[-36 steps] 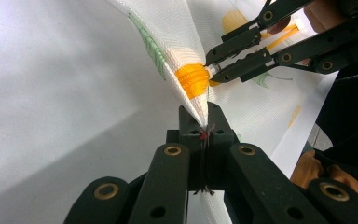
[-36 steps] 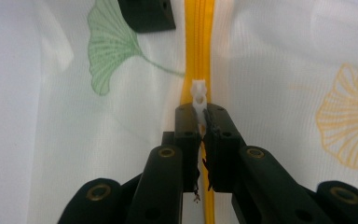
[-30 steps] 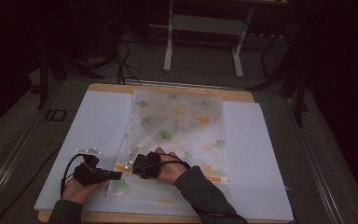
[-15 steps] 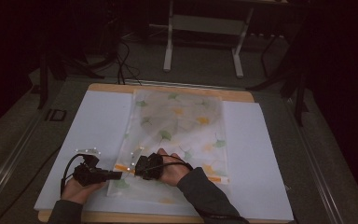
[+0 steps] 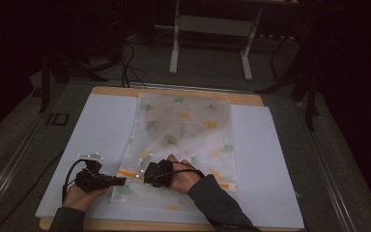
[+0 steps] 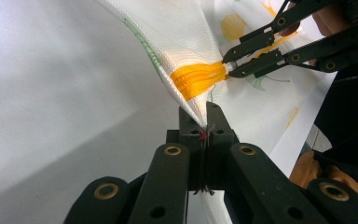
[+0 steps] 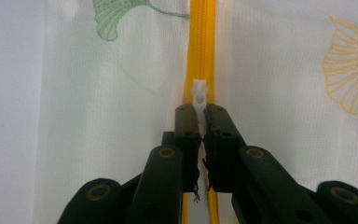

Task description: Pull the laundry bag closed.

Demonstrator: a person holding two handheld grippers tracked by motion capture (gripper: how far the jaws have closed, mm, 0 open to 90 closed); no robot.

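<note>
A white mesh bag point(image 5: 188, 121) printed with green and yellow leaves lies flat on the table, its orange zipper point(image 5: 224, 185) running across the near end. My left gripper point(image 5: 123, 181) is shut on the bag's fabric corner beside the zipper's end and lifts it a little; in the left gripper view the cloth point(image 6: 186, 56) rises out of the closed left gripper point(image 6: 203, 112). My right gripper point(image 5: 145, 175) sits just right of it. In the right gripper view the right gripper point(image 7: 202, 112) is shut on the white zipper pull point(image 7: 199, 95) on the orange zipper point(image 7: 200, 42).
The bag rests on a white mat point(image 5: 96, 130) over a wooden tabletop point(image 5: 116, 91). Bare mat lies to both sides of the bag. Beyond the table are a dark floor, cables and a metal stand point(image 5: 176, 48).
</note>
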